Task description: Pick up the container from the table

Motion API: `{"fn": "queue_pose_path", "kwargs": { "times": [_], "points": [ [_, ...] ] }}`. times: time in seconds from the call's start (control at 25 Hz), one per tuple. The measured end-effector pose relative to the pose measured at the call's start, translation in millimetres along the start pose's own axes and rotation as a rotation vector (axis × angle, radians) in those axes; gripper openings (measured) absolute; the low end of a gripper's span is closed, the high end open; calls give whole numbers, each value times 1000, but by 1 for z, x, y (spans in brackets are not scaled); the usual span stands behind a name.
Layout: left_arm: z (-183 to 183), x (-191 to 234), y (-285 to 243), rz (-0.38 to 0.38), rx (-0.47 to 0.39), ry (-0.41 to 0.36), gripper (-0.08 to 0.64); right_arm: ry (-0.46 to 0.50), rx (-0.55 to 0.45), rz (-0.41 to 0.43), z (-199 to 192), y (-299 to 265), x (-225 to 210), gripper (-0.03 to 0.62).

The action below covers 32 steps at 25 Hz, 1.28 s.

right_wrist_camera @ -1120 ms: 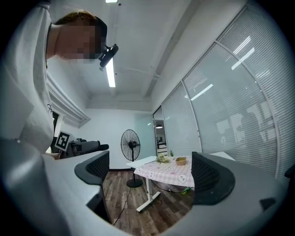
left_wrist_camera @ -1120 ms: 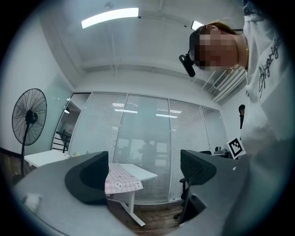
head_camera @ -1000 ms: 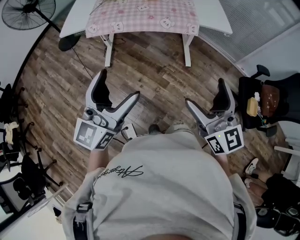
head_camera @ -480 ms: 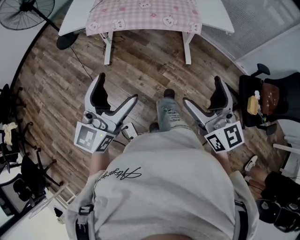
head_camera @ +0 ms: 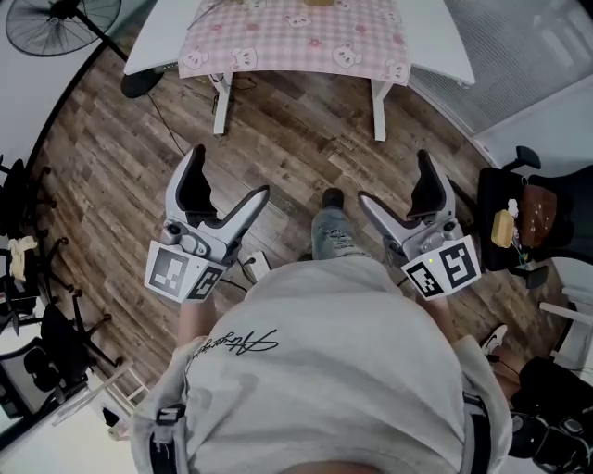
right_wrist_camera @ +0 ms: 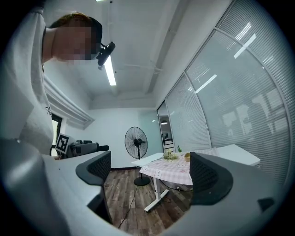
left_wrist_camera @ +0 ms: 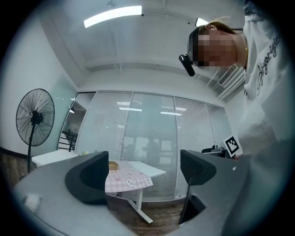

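A small tan container (left_wrist_camera: 113,164) sits on a white table (head_camera: 148,42) covered with a pink checked cloth (head_camera: 296,37), far ahead across the wooden floor. The right gripper view also catches the container (right_wrist_camera: 187,156), beside a small bunch of flowers (right_wrist_camera: 172,156). My left gripper (head_camera: 232,176) is open and empty, held in the air at waist height well short of the table. My right gripper (head_camera: 396,180) is likewise open and empty. Both gripper views look between wide-apart jaws toward the table, with the left gripper (left_wrist_camera: 143,177) and the right gripper (right_wrist_camera: 152,175) holding nothing.
A standing fan (head_camera: 60,18) is left of the table. A black chair with bags (head_camera: 528,213) stands at the right, more chairs (head_camera: 18,231) at the left. The person's foot (head_camera: 332,220) is on the floor between the grippers. Glass walls with blinds (left_wrist_camera: 152,138) lie behind the table.
The table has come slightly lower in the head view as the person walks toward it. A leg has stepped forward between the grippers. Both grippers stay open.
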<state>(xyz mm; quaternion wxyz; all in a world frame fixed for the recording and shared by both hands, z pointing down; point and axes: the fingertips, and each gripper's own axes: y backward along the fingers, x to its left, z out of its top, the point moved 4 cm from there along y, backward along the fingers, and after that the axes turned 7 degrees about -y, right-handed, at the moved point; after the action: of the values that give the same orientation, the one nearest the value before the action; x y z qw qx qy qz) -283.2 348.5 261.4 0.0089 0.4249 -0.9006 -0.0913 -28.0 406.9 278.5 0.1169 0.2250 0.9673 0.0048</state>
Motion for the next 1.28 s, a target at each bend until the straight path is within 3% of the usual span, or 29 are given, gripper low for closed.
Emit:
{"fn": "queue_pose_path", "kwargs": {
  "times": [1.28],
  "points": [
    [-28, 87, -193, 45, 46, -19, 468, -21, 47, 63, 31, -142, -173, 518]
  ]
}}
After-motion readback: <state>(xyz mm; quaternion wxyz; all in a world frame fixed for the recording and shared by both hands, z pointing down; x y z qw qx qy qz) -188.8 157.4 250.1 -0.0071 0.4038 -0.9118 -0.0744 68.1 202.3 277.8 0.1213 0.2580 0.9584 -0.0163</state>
